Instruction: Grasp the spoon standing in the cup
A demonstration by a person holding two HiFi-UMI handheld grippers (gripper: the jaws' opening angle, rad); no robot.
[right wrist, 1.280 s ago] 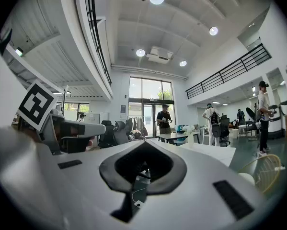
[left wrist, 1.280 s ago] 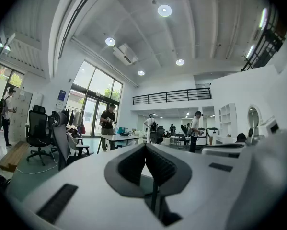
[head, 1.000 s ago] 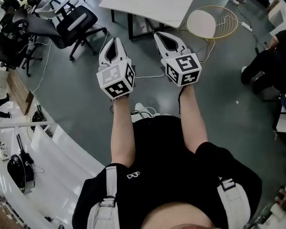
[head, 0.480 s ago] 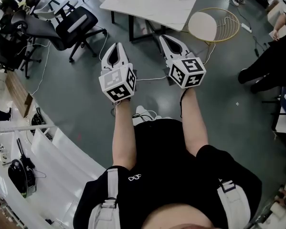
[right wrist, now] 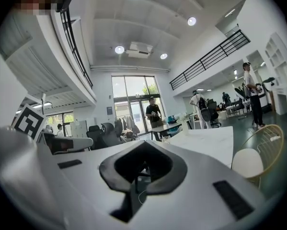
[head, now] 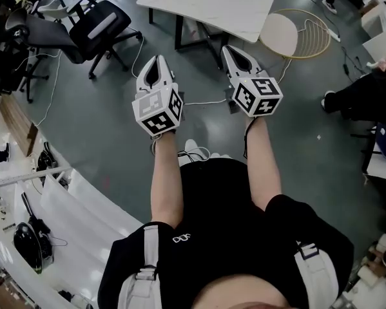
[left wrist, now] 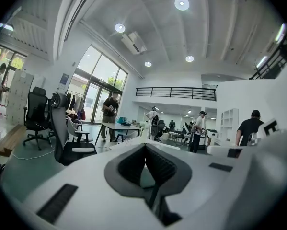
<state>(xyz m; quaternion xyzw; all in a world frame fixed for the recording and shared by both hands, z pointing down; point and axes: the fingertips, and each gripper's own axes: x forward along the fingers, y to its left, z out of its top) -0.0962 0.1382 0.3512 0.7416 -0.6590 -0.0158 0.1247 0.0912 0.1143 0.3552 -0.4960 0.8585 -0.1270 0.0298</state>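
Note:
No cup or spoon shows in any view. I hold both grippers out in front of me at waist height above the grey floor. In the head view my left gripper [head: 156, 62] points forward with its jaws together and nothing between them. My right gripper [head: 231, 49] sits beside it, also shut and empty. In the left gripper view the left gripper [left wrist: 146, 146] has its dark pads meeting at the tip. The right gripper view shows the right gripper [right wrist: 143, 143] shut the same way.
A white marble-topped table [head: 212, 2] stands just ahead of both grippers. A black office chair [head: 99, 28] is to the left, and a round gold wire chair [head: 289, 31] to the right. A person [head: 366, 95] sits at the far right. White curved counters [head: 64, 217] run along my left.
The table and chairs have slid slightly nearer and lower in the head view. Both grippers stay shut and side by side. The person at the right has shifted.

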